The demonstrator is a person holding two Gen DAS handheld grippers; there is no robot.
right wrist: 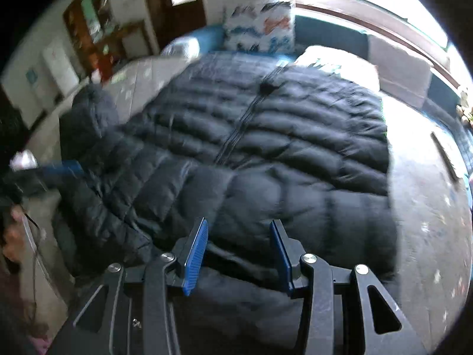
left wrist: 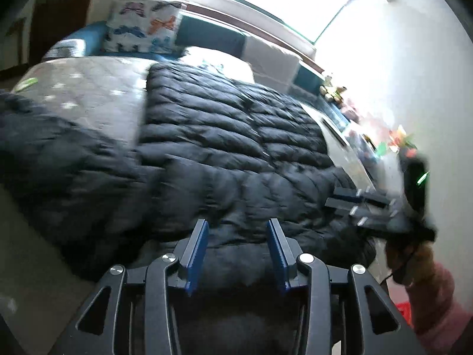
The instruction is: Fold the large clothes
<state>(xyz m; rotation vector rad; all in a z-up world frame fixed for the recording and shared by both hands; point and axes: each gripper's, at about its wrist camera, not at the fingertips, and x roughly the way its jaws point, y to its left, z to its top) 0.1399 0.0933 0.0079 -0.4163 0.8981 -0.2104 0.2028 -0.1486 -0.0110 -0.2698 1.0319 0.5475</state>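
A large black puffer jacket [left wrist: 221, 136] [right wrist: 280, 148] lies spread on a bed, zipper [right wrist: 236, 130] facing up. One sleeve [left wrist: 44, 148] is bunched towards the left edge. My left gripper [left wrist: 236, 224] hovers over the jacket's near hem, jaws apart, blue pads [left wrist: 195, 254] clear of the cloth. My right gripper [right wrist: 239, 223] stands open the same way above the near part of the jacket. It also shows in the left wrist view [left wrist: 332, 198], at the jacket's right edge. The left gripper [right wrist: 59, 171] is a blur at the left of the right wrist view.
The grey quilted bed cover [left wrist: 88, 88] [right wrist: 428, 222] shows on both sides of the jacket. A butterfly-print pillow [left wrist: 142, 26] [right wrist: 260, 29] and a white pillow [left wrist: 224, 65] lie at the far end under a bright window [left wrist: 266, 0]. A hand in a pink sleeve [left wrist: 434, 304] holds the right gripper.
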